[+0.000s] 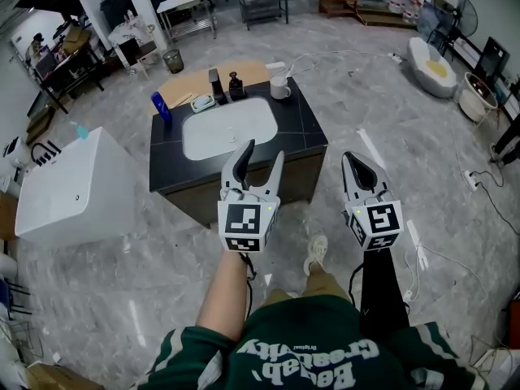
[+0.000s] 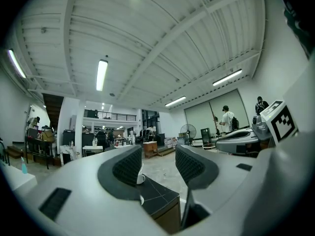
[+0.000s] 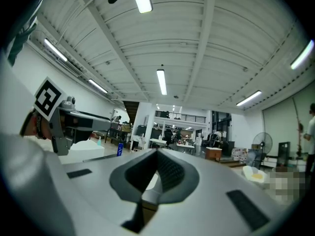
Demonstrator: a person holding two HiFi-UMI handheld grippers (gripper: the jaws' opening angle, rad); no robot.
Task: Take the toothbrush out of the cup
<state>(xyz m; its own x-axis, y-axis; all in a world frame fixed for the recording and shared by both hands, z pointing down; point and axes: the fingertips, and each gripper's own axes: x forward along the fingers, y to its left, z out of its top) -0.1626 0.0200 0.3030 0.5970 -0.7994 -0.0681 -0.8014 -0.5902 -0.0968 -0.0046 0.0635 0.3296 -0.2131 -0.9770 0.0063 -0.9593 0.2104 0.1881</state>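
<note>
left gripper (image 1: 263,150) jaws spread, right gripper (image 1: 348,158) jaws clenched, both over open floor (image 1: 122,283) short of counter (image 1: 305,125) edge.

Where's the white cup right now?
Head view: the white cup stands at the black counter's far right corner, behind the sink, right of a dark bottle.

White cup (image 1: 280,88) upright on dark counter (image 1: 313,128), far right corner; toothbrush (image 1: 276,70) apparently standing inside

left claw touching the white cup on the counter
Apart. The head view shows the left claw open near the front of the counter, the white cup at its far edge, the sink between them.
</note>
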